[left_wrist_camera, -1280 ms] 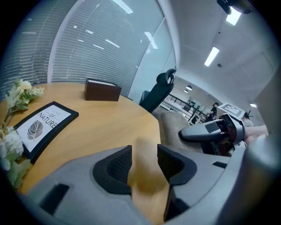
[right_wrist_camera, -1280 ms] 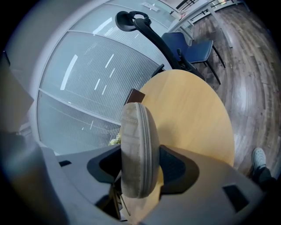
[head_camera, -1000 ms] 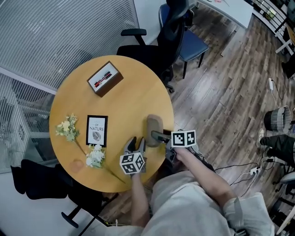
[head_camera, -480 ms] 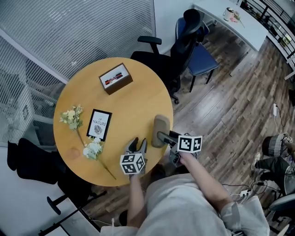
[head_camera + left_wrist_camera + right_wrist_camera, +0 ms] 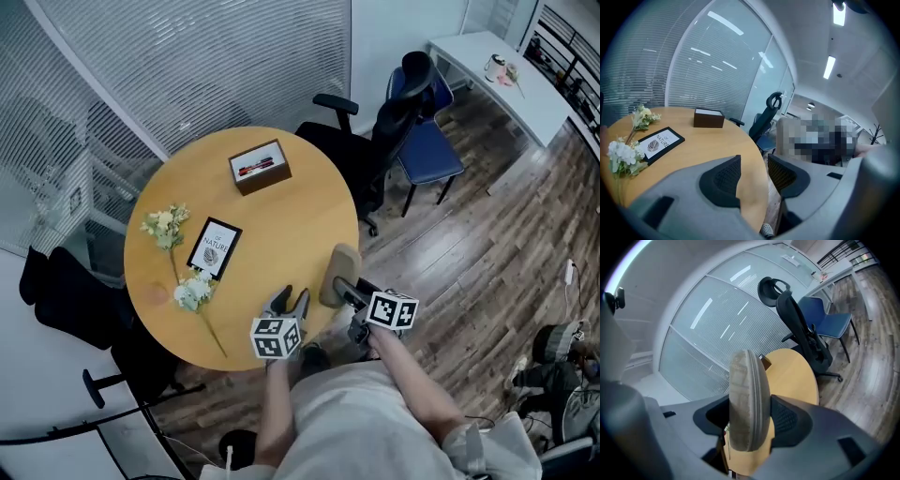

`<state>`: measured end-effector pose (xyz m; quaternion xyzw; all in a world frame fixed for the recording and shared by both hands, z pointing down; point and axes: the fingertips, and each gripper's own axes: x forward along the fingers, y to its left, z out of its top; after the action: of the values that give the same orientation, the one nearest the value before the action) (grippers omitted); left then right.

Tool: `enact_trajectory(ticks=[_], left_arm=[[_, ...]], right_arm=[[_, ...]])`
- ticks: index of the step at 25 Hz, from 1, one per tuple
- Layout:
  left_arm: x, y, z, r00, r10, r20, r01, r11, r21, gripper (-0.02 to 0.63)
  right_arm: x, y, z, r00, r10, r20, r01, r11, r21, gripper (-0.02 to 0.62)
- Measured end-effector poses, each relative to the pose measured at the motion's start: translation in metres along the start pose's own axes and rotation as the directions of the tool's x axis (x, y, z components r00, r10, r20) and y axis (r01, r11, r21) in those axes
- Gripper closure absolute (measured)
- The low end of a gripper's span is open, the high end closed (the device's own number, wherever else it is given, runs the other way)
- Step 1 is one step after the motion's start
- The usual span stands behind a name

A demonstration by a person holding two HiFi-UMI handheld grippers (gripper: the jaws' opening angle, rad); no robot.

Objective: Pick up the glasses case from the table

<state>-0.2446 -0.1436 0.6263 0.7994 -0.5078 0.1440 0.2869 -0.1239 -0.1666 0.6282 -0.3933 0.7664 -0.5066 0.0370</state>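
Observation:
The tan oval glasses case [image 5: 339, 275] [image 5: 747, 399] hangs lifted over the round wooden table's [image 5: 281, 220] right edge, standing on its edge between the pads of my right gripper [image 5: 339, 287] [image 5: 750, 420], which is shut on it. My left gripper [image 5: 289, 302] [image 5: 753, 176] hovers over the table's near edge, a little left of the case. Its jaws stand open with nothing between them.
On the table lie a brown box [image 5: 260, 167] with pens at the far side, a black framed card [image 5: 213, 247], and white artificial flowers [image 5: 186, 286] at the left. A black office chair [image 5: 361, 141] and a blue chair [image 5: 427, 141] stand beyond the table's right side.
Both grippers have risen, and the right one has carried the case up off the table while rolling it onto its edge. The head camera has lifted and shows more of the room.

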Motion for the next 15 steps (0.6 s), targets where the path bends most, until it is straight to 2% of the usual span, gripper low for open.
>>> enact_trajectory(ticks=[5,10,15], left_arm=[[-0.013,-0.014,-0.001,0.999,0.028,0.022,-0.028,1.000,0.006,0.425],[-0.023,-0.034,-0.006,0.998,0.053,0.037,-0.054,0.999,0.009,0.425],[-0.034,-0.061,-0.016,0.996,0.063,0.055,-0.064,0.998,0.013,0.425]], right_arm=[[-0.017,-0.005,0.002,1.000,0.005,0.004,-0.005,1.000,-0.029,0.351],[-0.039,-0.011,0.007,0.999,-0.012,0.032,0.017,0.989,-0.144,0.353],[-0.065,-0.015,-0.001,1.000,-0.011,0.016,0.014,0.972,-0.234,0.352]])
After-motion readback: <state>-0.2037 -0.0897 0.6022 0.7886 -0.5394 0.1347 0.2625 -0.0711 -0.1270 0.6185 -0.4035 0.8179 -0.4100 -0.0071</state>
